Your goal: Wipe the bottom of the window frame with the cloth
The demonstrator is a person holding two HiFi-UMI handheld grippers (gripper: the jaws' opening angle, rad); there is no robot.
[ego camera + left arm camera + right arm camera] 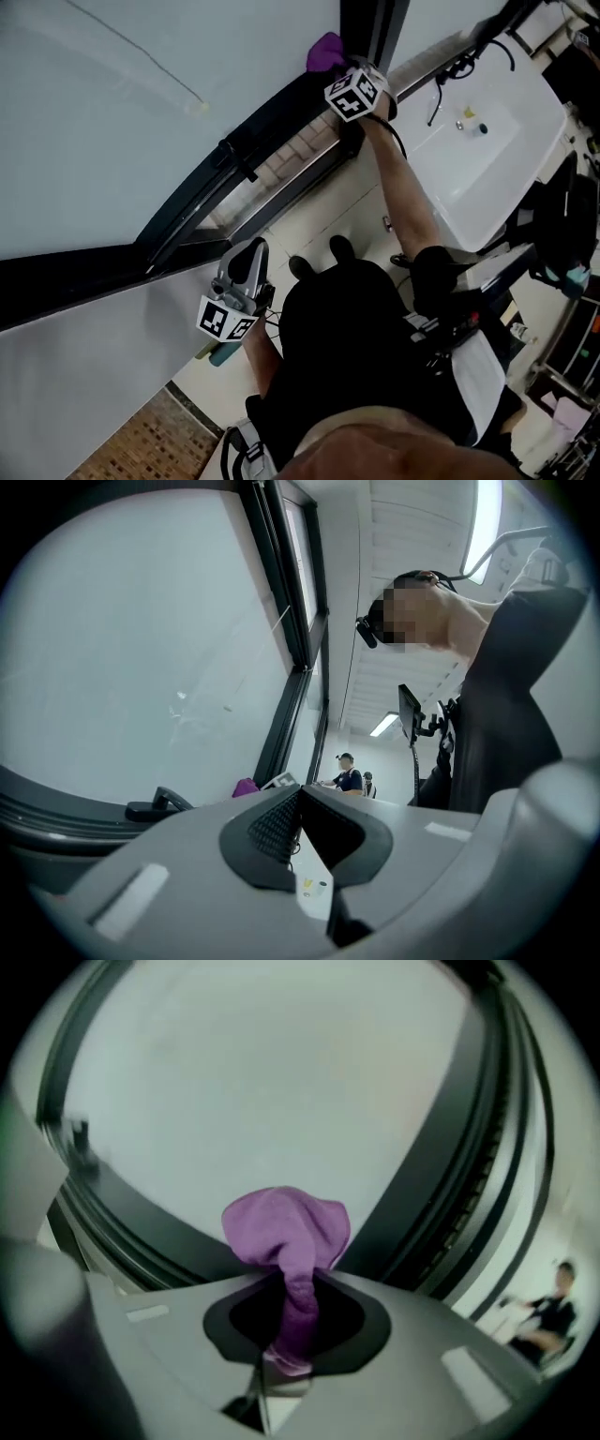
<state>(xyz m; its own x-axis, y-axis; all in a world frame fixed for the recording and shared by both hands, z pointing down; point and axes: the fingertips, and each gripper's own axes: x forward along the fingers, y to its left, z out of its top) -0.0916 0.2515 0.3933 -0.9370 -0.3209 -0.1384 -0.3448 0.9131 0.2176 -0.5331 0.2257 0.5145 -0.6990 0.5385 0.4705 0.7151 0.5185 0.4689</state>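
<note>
Right gripper (341, 66) grips the purple cloth (324, 51) at the window frame (274, 112) bottom's far corner. Left gripper (246, 269) is closed and empty below the frame's near end.

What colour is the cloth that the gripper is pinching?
Purple. The cloth shows best in the right gripper view, pinched in the right gripper.

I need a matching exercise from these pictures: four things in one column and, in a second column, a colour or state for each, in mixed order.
1. cloth
2. left gripper
3. window frame
4. sink

A. white
B. shut, with nothing in it
C. purple, clamped in the right gripper
D. black

Pairs: 1-C; 2-B; 3-D; 4-A
</note>
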